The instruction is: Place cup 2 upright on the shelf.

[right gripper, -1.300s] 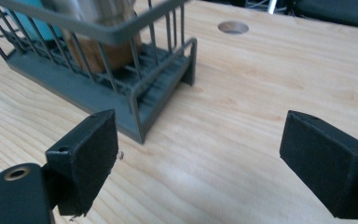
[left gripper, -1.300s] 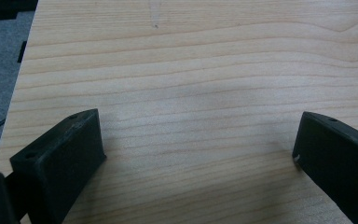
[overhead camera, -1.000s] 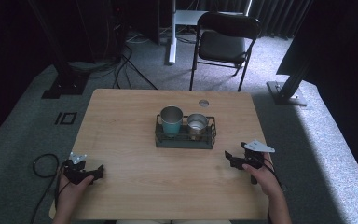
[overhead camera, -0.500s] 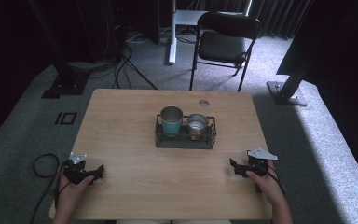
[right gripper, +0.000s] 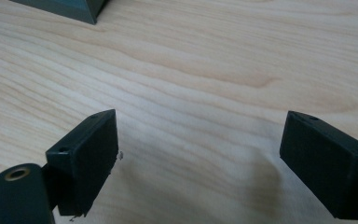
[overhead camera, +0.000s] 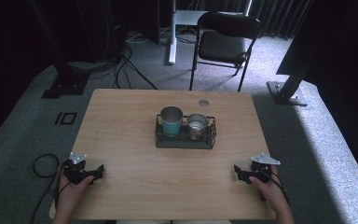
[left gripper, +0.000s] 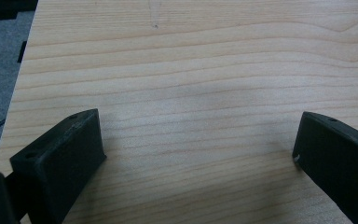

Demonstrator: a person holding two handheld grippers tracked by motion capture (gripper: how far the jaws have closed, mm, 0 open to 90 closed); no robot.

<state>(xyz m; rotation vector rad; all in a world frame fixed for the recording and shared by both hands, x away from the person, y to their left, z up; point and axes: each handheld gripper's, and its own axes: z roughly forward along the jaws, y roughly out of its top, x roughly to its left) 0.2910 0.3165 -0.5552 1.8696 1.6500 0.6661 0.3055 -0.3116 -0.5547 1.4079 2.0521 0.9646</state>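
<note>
High view, rack (overhead camera: 185, 142) w/ teal cup (overhead camera: 171, 120), steel cup (overhead camera: 197, 124), mid-table (overhead camera: 121, 121)

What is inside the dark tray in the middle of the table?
Inside the tray stand two metal cups side by side: a taller teal cup on the left and a shorter silver cup on the right. The tray floor beneath them is hidden.

we see table (overhead camera: 135, 126): pale matt wood grain | cups (overhead camera: 171, 116): shiny metal | rack (overhead camera: 184, 140): dark wire | jaws: matt black plastic
</note>
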